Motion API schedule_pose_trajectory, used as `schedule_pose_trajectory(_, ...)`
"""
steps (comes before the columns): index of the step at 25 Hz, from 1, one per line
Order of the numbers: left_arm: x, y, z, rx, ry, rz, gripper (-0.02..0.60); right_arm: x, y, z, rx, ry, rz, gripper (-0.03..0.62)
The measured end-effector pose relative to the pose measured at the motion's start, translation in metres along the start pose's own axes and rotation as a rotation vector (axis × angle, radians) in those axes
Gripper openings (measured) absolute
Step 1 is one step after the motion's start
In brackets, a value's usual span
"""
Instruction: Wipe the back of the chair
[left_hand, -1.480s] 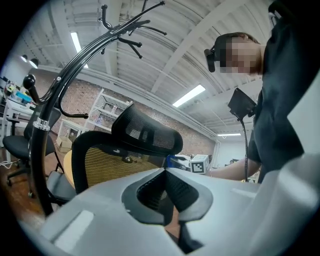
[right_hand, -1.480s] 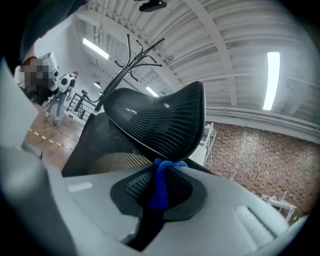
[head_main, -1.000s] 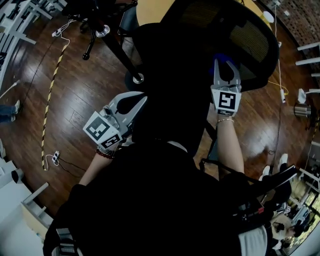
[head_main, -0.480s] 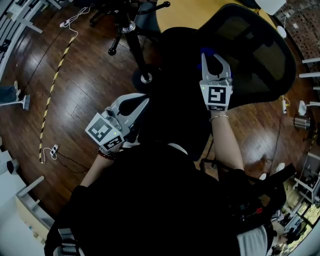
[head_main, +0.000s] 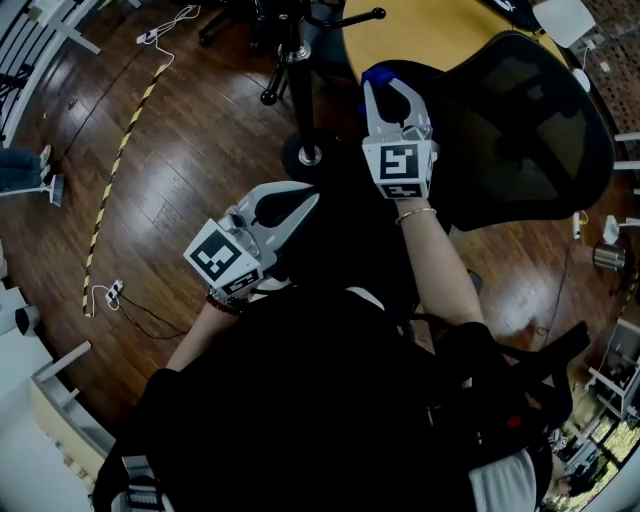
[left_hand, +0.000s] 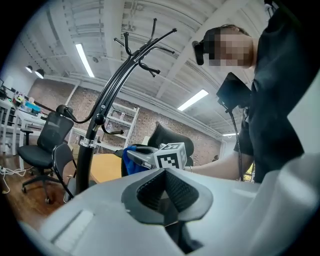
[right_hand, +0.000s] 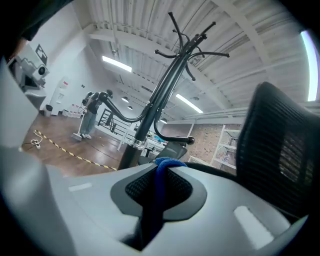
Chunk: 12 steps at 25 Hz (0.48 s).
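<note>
The right tool (head_main: 390, 90) is clamped on 1 blue cloth (right_hand: 159, 172), which bulges from between the jaws. It sits just beside the near edge of the chair back (head_main: 520, 130); the right gripper view shows the black mesh off to the side of the jaws, and I cannot tell whether the cloth touches it. The left tool (head_main: 305, 200) has its jaws together on nothing and is held low, well apart from the chair.

To wipe well, the cloth probably needs turning square onto the mesh and pressing lightly. Long overlapping strokes across the full width would suit, with the grip firm so the cloth does not slip. The free tool could steady the chair if it swivels.

Count: 2 tools, 1 cloth, 1 chair at hand, 1 coat stand (right_hand: 150, 117) and 1 yellow counter (head_main: 430, 30).
</note>
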<state>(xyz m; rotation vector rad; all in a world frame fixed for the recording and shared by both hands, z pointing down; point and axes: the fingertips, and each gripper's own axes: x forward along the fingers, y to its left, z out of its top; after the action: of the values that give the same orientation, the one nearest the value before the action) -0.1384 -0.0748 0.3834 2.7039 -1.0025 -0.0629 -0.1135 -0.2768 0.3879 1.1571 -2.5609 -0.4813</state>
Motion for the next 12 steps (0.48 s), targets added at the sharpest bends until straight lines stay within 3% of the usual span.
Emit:
schedule_pose_trajectory(4, -0.014, 0.001, 0.003, 0.001, -0.002, 0.012, 0.005, 0.014, 0.023, 0.013, 0.021, 0.001, 0.065, 0.035)
schedule_pose_trajectory(7, -0.024, -0.004, 0.007, -0.009, -0.017, 0.019, 0.005, -0.01, 0.027, 0.027, 0.069, -0.025, 0.084, 0.035)
schedule_pose_trajectory(10, -0.017, -0.009, 0.008, -0.02, -0.03, -0.007, 0.005, -0.066, 0.004, 0.024, 0.068, -0.04, 0.035, 0.035)
schedule_pose_trajectory(12, -0.002, -0.016, 0.005, -0.029, -0.036, -0.032, 0.005, -0.115, -0.023, 0.001, 0.097, -0.006, -0.028, 0.035)
